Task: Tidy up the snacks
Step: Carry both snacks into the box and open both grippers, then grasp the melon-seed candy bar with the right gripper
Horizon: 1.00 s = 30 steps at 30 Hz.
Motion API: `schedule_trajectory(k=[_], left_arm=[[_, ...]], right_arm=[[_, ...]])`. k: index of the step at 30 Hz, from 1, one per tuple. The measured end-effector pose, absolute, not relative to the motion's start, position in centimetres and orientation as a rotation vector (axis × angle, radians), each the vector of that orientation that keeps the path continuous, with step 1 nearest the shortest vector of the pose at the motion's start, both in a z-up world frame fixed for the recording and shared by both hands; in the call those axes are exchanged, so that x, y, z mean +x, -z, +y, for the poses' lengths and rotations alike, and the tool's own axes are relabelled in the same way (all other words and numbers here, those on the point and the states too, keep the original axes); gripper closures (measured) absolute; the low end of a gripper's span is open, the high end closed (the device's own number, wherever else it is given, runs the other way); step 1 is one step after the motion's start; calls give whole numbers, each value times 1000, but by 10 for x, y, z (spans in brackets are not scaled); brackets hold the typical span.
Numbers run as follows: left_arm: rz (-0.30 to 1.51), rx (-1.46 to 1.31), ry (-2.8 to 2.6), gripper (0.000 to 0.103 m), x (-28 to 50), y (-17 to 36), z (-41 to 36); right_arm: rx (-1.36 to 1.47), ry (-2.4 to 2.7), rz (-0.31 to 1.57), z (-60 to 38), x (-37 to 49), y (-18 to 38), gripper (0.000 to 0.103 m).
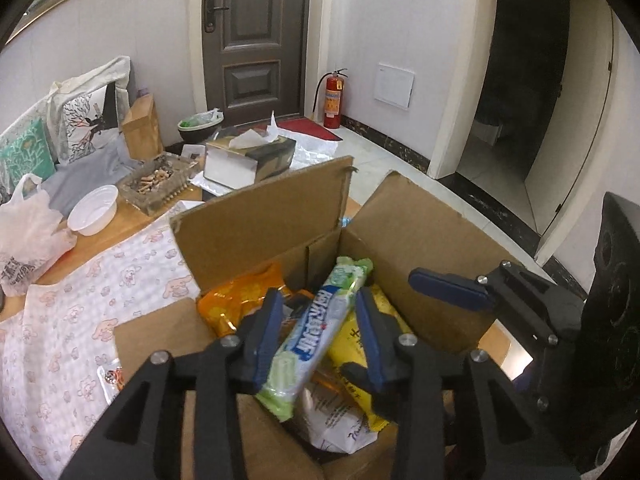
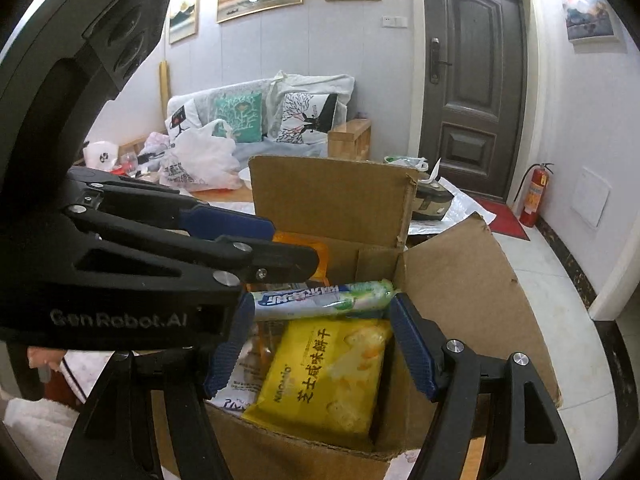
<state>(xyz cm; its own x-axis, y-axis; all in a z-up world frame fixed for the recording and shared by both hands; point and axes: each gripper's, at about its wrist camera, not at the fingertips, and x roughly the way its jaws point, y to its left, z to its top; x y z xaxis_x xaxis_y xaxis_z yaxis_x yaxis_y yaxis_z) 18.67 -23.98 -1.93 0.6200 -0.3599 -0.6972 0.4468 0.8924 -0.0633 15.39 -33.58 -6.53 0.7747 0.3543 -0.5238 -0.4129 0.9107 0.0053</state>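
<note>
An open cardboard box (image 1: 404, 236) (image 2: 460, 288) holds snacks: an orange bag (image 1: 240, 300), a yellow cracker pack (image 2: 332, 372) (image 1: 352, 344), a white packet (image 1: 336, 420). A long green-and-white biscuit roll (image 1: 316, 332) (image 2: 324, 298) lies on top of them. My left gripper (image 1: 318, 336) hangs over the box, open, its fingers either side of the roll with gaps showing. It also shows in the right wrist view (image 2: 280, 248). My right gripper (image 2: 320, 344) is open over the yellow pack, empty. Its finger (image 1: 452, 286) shows in the left wrist view.
The box stands on a patterned cloth (image 1: 80, 304) on a wooden table. Behind it are a white bowl (image 1: 94, 210), a plastic bag (image 1: 24, 232), a glass tray (image 1: 160, 184), a tissue box (image 1: 248, 156). A small wrapped snack (image 1: 112, 378) lies left of the box.
</note>
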Motion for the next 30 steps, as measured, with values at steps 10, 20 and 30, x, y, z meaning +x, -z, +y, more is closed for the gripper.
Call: schedule_trajectory(k=[10, 20, 30], left_arm=[[724, 97, 444, 41, 160, 1, -207], [640, 55, 348, 35, 101, -25, -127], [640, -22, 272, 34, 61, -4, -38]], right_arm=[[-91, -445, 541, -328, 130, 52, 35], [-90, -548, 496, -278, 84, 25, 35], [-100, -695, 525, -182, 52, 27, 35]])
